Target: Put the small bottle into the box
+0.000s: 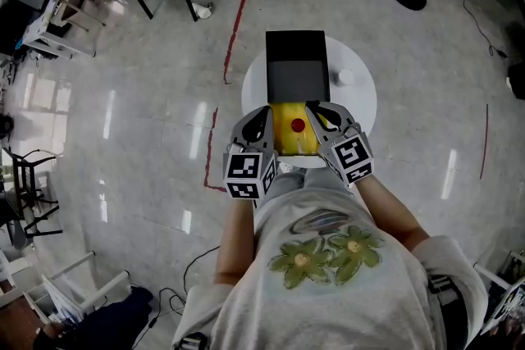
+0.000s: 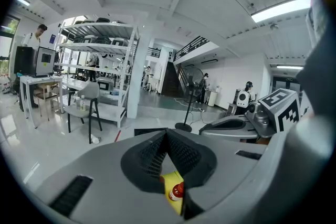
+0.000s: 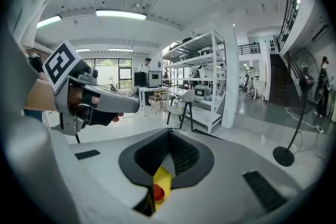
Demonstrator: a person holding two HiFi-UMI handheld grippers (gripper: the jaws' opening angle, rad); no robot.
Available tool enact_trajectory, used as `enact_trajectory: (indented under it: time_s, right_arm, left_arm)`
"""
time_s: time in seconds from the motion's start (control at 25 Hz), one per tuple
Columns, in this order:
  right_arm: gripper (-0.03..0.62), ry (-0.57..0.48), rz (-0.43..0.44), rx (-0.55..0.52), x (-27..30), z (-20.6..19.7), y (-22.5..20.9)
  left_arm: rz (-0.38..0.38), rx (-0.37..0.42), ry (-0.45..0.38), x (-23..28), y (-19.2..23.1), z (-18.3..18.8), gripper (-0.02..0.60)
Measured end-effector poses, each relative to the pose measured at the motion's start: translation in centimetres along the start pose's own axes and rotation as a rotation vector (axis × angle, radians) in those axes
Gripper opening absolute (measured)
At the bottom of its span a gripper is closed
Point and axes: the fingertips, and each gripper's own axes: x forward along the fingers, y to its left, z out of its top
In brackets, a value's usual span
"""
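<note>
Two flowers on the person's shirt [image 1: 328, 254] sit closest, and just beyond them two grippers are up at the near edge of the one round table [image 1: 363, 106]. Left gripper [image 1: 261, 120], jaws pressed together, nothing between them. Right gripper [image 1: 324, 112], same story: jaws closed, nothing held. Two marker cubes, one on each. Between the grippers lies one yellow pack [image 1: 287, 139], and on it one small bottle [image 1: 298, 125], red cap showing, touched by neither gripper. It's outside the box. One black box [image 1: 296, 65] stands open just behind the pack, farther from the person. One small white thing [image 1: 344, 78] sits beside the box's right wall.
</note>
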Motion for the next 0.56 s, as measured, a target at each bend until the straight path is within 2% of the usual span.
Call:
enact_trajectory:
  time_s: [0.56]
  right_arm:
    - [0.003, 0.009, 0.001, -0.011, 0.29, 0.55, 0.07]
  left_arm:
    - [0.006, -0.004, -0.009, -0.06, 0.94, 0.62, 0.0]
